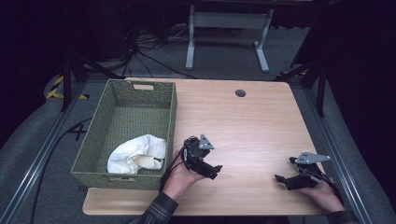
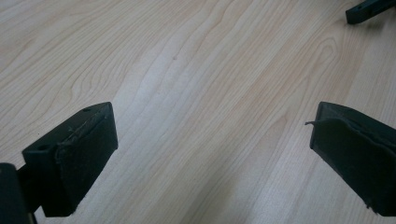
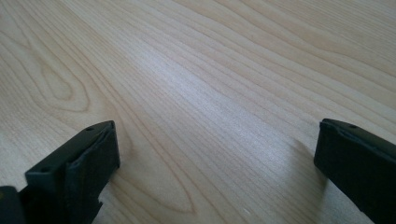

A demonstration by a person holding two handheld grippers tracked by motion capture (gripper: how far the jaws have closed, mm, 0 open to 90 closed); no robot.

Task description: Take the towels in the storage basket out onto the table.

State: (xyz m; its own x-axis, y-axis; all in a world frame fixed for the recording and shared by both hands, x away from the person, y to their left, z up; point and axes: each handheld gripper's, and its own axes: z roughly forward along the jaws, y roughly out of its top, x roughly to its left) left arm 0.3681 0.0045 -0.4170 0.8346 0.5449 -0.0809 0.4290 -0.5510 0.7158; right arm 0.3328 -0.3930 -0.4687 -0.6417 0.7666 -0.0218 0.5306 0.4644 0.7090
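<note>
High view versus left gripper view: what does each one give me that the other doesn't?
High view alone: the green woven basket at the table's left with a white cloth bunched inside it, both hands, and each whole tool, left tool and right tool.

Left gripper view alone: its own pads close up, set wide apart with nothing between them.

Both: the bare wooden table.

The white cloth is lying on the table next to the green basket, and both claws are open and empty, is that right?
Not quite. The white cloth lies inside the green basket, at its near end, not on the table; the high view shows this. The rest holds: the left claw and the right claw are both open and empty.
</note>
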